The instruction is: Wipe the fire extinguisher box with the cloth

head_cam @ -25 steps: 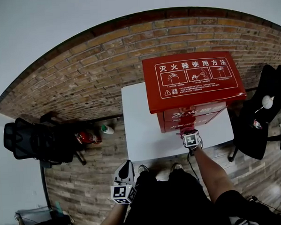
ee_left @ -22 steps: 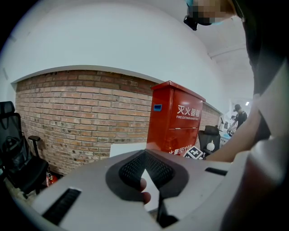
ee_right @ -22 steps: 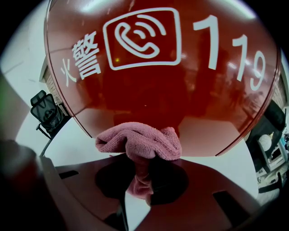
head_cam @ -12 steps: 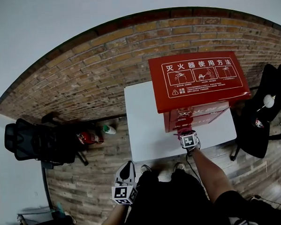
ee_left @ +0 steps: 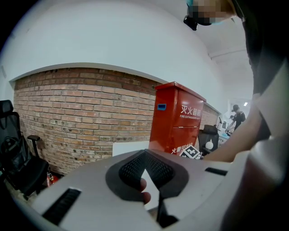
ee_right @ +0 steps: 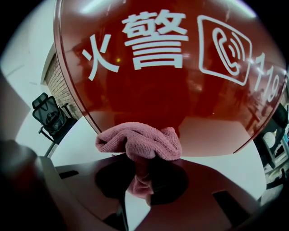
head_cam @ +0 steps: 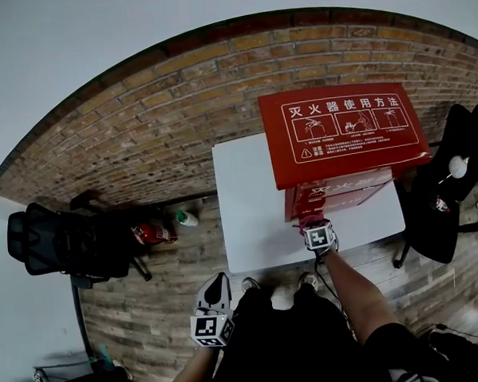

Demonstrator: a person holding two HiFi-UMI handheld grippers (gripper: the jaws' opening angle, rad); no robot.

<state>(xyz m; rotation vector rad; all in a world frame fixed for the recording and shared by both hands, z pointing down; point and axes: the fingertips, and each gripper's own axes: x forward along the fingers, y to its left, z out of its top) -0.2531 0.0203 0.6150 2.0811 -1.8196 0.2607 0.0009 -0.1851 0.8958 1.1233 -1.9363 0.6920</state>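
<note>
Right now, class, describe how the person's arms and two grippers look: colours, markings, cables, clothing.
The left gripper has a white shell and black textured fingers. Both it and the right gripper carry a cube of black-and-white square markers. A thin dark cable runs beside the right forearm. Forearms bare; clothing black.

The red fire extinguisher box is standing upright on a white table, its glossy faces showing white characters and pictograms. The pink terry cloth is sitting bunched in the right gripper, right at the box's lower front.
</note>
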